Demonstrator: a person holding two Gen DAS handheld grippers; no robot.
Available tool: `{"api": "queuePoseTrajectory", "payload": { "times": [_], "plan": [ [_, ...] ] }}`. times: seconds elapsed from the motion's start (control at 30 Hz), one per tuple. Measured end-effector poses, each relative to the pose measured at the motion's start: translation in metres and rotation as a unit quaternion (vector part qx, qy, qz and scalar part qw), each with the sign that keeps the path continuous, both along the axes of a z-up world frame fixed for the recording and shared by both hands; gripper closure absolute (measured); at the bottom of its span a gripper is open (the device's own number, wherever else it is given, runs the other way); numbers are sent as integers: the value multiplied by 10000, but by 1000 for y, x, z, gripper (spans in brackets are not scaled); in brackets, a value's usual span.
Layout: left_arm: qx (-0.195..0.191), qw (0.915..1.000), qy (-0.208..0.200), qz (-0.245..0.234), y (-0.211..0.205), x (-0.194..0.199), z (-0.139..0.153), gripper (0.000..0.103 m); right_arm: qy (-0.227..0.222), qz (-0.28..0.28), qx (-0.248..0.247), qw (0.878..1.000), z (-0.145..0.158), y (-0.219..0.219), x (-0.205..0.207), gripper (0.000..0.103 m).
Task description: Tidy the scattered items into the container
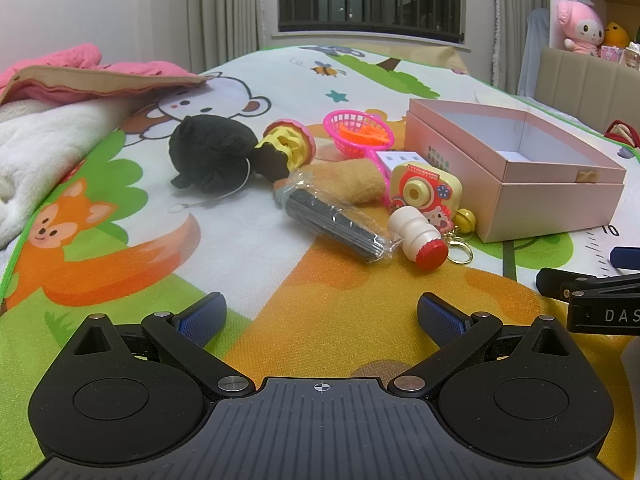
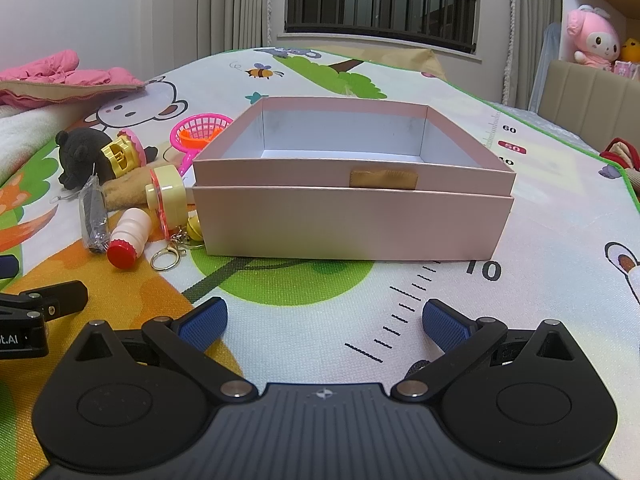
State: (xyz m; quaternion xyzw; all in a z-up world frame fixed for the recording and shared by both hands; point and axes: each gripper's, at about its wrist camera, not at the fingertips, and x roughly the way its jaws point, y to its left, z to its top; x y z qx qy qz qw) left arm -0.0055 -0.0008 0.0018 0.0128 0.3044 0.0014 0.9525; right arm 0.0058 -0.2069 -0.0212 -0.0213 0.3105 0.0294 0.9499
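An open pink box (image 1: 560, 204) (image 2: 352, 224) stands on the play mat, empty inside. Left of it lie scattered items: a black plush (image 1: 212, 154) (image 2: 78, 152), a yellow and pink wheel toy (image 1: 290, 144), a pink net basket (image 1: 358, 128) (image 2: 200, 130), a tan plush (image 1: 356, 180), a bagged black item (image 1: 336, 220) (image 2: 94, 216), a toy camera keychain (image 1: 426, 192) (image 2: 168, 196) and a white bottle with a red cap (image 1: 420, 236) (image 2: 126, 238). My left gripper (image 1: 320, 316) is open, short of the items. My right gripper (image 2: 324, 320) is open, facing the box.
A white blanket (image 1: 44, 148) and pink clothing (image 1: 88, 68) lie at the mat's left edge. A beige headboard (image 1: 588, 84) with plush toys (image 1: 578, 24) stands at the right. The right gripper's body shows in the left wrist view (image 1: 596, 296).
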Motion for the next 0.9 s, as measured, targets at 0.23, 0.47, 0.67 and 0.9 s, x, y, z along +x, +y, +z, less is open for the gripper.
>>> {"api": "queuePoseTrajectory", "payload": {
  "times": [0.23, 0.47, 0.67, 0.9],
  "plan": [
    [80, 9999, 105, 15, -5, 2, 1, 0, 232, 58, 147, 9996, 4, -6, 6, 0],
    [-91, 9990, 436, -54, 2, 10, 4, 0, 742, 25, 222, 9970, 11, -7, 16, 0],
    [8, 9972, 665, -332, 5, 15, 6, 0, 732, -152, 286, 9968, 9, -5, 13, 0],
    [-4, 9962, 641, -589, 10, 9, 4, 0, 723, -142, 28, 9973, 11, 1, 12, 0]
  ]
}}
